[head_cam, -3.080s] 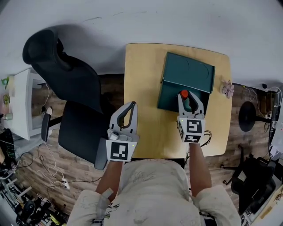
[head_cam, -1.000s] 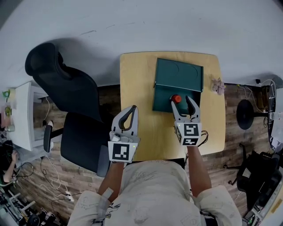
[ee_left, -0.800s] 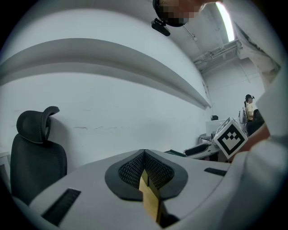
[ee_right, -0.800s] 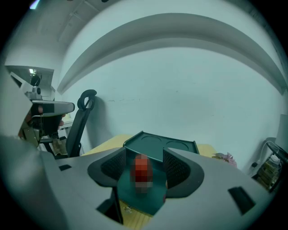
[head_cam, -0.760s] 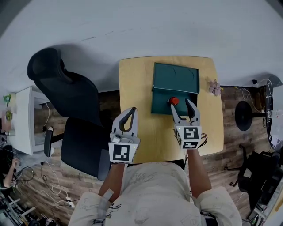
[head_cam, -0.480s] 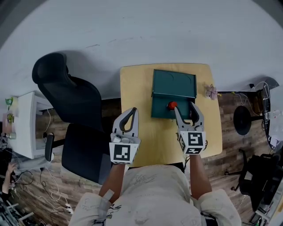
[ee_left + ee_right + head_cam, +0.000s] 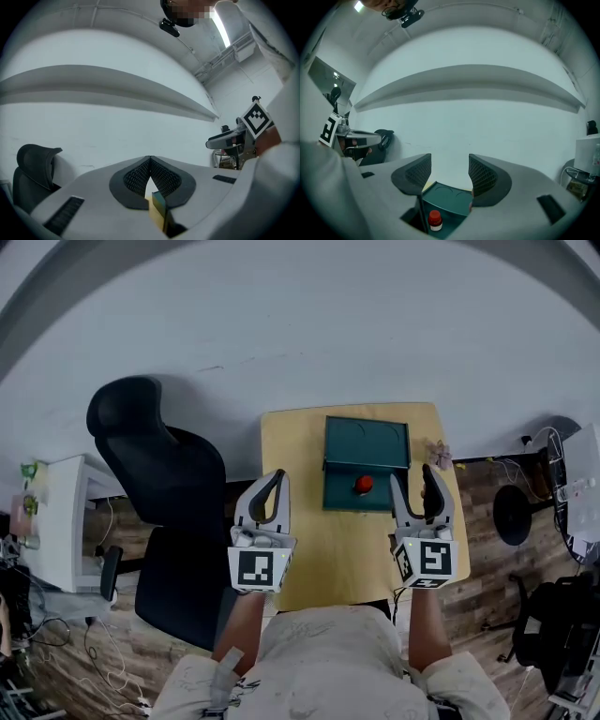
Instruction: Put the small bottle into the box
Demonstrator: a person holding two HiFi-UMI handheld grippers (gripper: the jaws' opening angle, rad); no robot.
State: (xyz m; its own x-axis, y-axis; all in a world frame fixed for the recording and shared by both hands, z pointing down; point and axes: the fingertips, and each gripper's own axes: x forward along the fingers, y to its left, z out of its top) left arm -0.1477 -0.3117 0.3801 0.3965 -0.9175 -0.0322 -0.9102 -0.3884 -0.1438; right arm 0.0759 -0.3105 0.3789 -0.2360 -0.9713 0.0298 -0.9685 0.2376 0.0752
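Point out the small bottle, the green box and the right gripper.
small bottle (image 7: 363,485): head view, red cap.
green box (image 7: 367,439): head view, open lid.
right gripper (image 7: 412,477): head view, midway between fingertips.

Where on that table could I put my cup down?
The wooden table is bare along its left, between its edge and the green box, and in front of the box. The far right is crowded: box, small bottle, pinkish object.
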